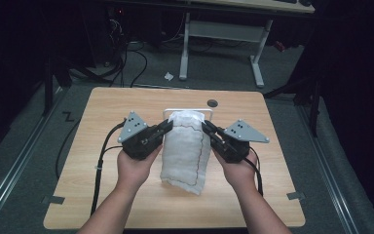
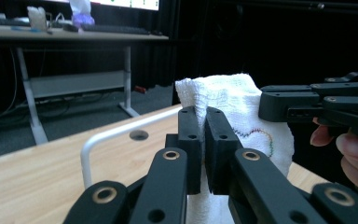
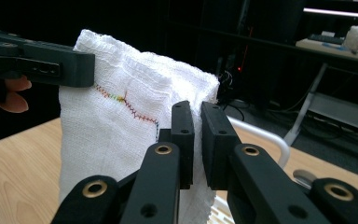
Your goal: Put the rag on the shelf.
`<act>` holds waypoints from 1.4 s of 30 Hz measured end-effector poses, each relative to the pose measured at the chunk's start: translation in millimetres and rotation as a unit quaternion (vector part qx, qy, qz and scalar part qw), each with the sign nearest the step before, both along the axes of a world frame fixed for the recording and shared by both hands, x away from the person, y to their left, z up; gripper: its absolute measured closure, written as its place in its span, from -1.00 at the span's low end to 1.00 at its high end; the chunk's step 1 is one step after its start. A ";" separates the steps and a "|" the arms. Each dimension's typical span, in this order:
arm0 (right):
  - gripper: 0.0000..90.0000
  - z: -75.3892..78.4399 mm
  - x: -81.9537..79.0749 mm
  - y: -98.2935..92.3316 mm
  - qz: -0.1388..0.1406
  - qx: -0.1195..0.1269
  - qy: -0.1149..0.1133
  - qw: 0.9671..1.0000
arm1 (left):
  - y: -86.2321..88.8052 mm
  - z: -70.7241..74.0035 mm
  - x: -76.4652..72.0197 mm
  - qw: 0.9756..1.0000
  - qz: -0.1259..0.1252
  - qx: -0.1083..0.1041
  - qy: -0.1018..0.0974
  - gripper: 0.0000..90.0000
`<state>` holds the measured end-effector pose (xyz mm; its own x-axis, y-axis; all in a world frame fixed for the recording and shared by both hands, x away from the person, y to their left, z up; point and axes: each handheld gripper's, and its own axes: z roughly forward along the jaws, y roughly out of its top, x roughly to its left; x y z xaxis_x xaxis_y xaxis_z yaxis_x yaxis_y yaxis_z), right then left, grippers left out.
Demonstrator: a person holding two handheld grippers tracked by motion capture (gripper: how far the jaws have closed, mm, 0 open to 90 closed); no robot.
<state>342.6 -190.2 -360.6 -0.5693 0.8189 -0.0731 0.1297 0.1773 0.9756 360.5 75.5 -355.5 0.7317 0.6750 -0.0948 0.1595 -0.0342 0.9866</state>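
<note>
White embroidered cloth (image 1: 186,148) hanging lengthwise between both tongs, left (image 1: 167,126) and right (image 1: 207,126), each clamped on 1 upper corner.

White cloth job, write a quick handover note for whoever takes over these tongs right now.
Left tongs: shut on the white cloth at its upper left corner.
Right tongs: shut on the upper right corner.
Cloth: hangs between both tongs above the wooden table, its lower edge near the tabletop; coloured stitching runs down it. A white metal rail stands on the table just behind it.
Done: both corners gripped, cloth picked up.
Left: probably draping it over the rail or laying it flat; keep both grips closed meanwhile.
</note>
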 end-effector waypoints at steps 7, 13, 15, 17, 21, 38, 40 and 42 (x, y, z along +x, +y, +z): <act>0.88 18.9 3.0 2.3 0.001 0.010 -0.015 1.000 | 3.7 19.4 1.5 1.000 0.000 -0.001 -0.017 0.93; 0.88 27.4 4.6 0.5 0.005 0.006 -0.017 1.000 | 4.9 27.8 2.5 1.000 0.002 0.004 -0.023 0.93; 0.88 30.1 5.4 0.8 0.003 -0.001 -0.022 1.000 | 6.2 30.7 5.0 1.000 0.003 0.008 -0.026 0.93; 0.88 33.6 5.8 1.3 0.001 -0.003 -0.025 1.000 | 6.0 33.1 7.5 1.000 0.003 0.007 -0.029 0.93; 0.88 44.6 8.7 -0.2 -0.005 -0.002 -0.037 0.999 | 2.9 43.0 14.0 0.999 -0.004 0.009 -0.048 0.93; 0.88 74.6 59.2 -7.4 -0.031 0.003 -0.043 0.999 | -11.4 65.7 67.5 0.999 0.019 0.012 -0.047 0.93; 0.88 72.5 67.1 -5.9 -0.031 0.007 -0.040 0.999 | -9.4 63.7 75.5 0.999 0.021 0.007 -0.039 0.92; 0.88 70.8 75.2 -4.8 -0.030 0.010 -0.039 0.999 | -8.6 62.5 81.7 0.999 0.024 0.005 -0.034 0.93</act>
